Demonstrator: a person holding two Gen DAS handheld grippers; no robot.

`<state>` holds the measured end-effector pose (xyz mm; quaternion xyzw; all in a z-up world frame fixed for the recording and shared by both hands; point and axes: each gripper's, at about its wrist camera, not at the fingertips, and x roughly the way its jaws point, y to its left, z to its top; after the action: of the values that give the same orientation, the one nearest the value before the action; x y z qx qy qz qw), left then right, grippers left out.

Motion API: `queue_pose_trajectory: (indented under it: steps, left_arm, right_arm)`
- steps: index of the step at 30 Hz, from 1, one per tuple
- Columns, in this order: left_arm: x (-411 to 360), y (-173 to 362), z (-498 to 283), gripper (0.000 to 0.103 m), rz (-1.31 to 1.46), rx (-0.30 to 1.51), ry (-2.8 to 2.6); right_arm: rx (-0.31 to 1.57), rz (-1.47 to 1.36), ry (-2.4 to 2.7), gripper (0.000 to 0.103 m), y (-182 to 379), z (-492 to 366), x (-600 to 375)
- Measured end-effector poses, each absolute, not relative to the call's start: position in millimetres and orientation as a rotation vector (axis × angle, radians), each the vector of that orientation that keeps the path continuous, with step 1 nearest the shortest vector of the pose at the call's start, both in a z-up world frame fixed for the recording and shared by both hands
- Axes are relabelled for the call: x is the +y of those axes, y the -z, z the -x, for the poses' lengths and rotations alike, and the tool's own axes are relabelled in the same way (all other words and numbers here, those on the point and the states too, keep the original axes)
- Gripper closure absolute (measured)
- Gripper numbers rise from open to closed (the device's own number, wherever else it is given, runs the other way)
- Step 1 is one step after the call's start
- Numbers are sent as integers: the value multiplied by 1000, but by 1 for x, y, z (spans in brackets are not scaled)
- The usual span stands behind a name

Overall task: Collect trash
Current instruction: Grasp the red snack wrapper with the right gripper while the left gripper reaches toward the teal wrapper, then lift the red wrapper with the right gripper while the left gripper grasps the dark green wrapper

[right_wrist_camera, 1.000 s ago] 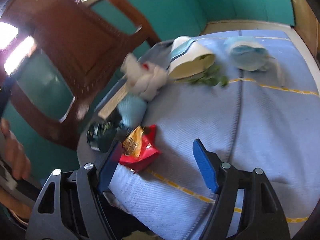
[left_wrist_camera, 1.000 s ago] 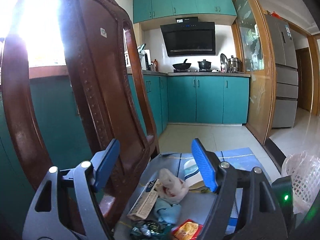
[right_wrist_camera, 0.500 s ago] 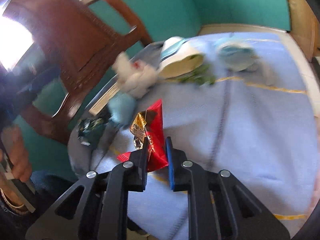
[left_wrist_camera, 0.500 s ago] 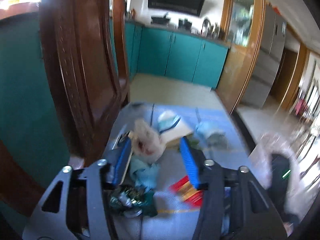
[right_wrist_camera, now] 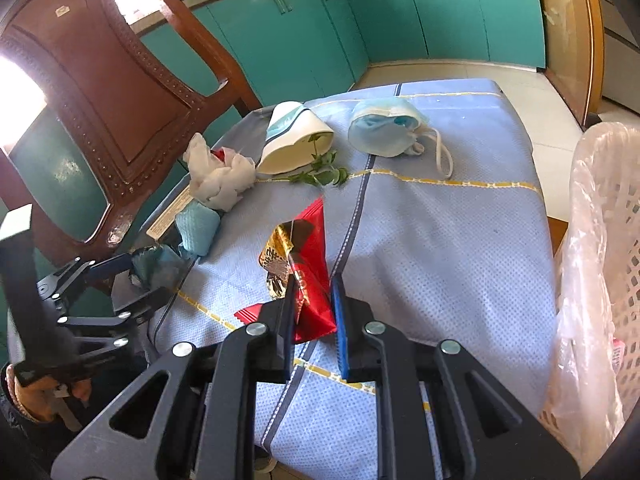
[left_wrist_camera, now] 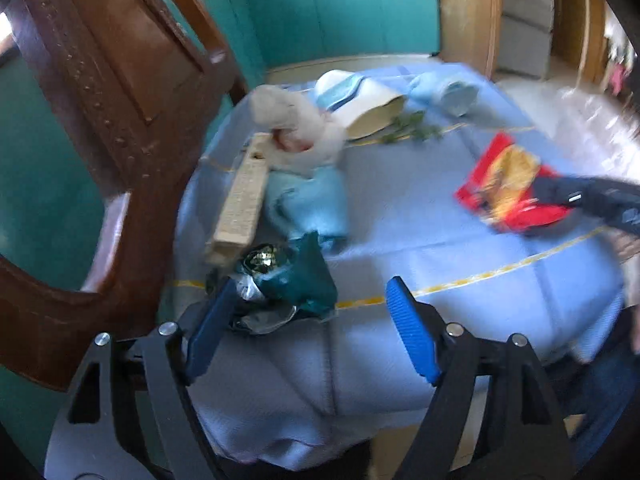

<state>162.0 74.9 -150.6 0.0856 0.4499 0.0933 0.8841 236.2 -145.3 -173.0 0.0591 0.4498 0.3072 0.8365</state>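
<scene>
Left wrist view: the left tool point(left_wrist_camera: 308, 320) is spread wide, its ribbed blue pads point(left_wrist_camera: 410, 330) apart, low over the desk point(left_wrist_camera: 400, 216), which is draped in a woven light-blue cloth with yellow stitched lines. Just ahead of the left pad lies a crumpled dark green foil wrapper point(left_wrist_camera: 286, 276); beyond it sit a flat tan cardboard strip point(left_wrist_camera: 242, 204), a folded pale blue tissue point(left_wrist_camera: 308, 204) and a wadded white tissue point(left_wrist_camera: 296, 128). The glossy red snack packet point(left_wrist_camera: 506, 188) hangs at right, gripped by the blurred right tool point(left_wrist_camera: 560, 196). Right wrist view: the right tool point(right_wrist_camera: 314, 316) is clamped on the creased red packet point(right_wrist_camera: 308, 264) — raised above the cloth. Farther off lie a tipped paper cup point(right_wrist_camera: 296, 140), a leafy sprig point(right_wrist_camera: 320, 172) and a soft blue face mask point(right_wrist_camera: 384, 128). A perforated white basket point(right_wrist_camera: 608, 248) with a clear plastic liner stands at the right edge.
</scene>
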Motion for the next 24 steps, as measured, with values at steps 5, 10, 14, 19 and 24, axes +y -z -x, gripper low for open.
queue_pose_trajectory:
  steps: [5, 10, 14, 19, 24]
  left_arm:
    - [73, 155, -162, 69, -245, 929, -225]
    - [74, 141, -156, 82, -183, 874, -149]
    - [77, 123, -149, 85, -78, 796, -58]
    - [72, 103, -137, 86, 0, 678, 32]
    - [60, 91, -135, 86, 24, 605, 56]
  right_arm:
    - [944, -118, -664, 86, 170, -235, -142]
    - [938, -118, -663, 86, 169, -234, -143]
    - [929, -124, -654, 86, 166, -234, -146]
    - [914, -136, -643, 86, 164, -234, -151]
    - [854, -128, -596, 86, 154, -232, -160]
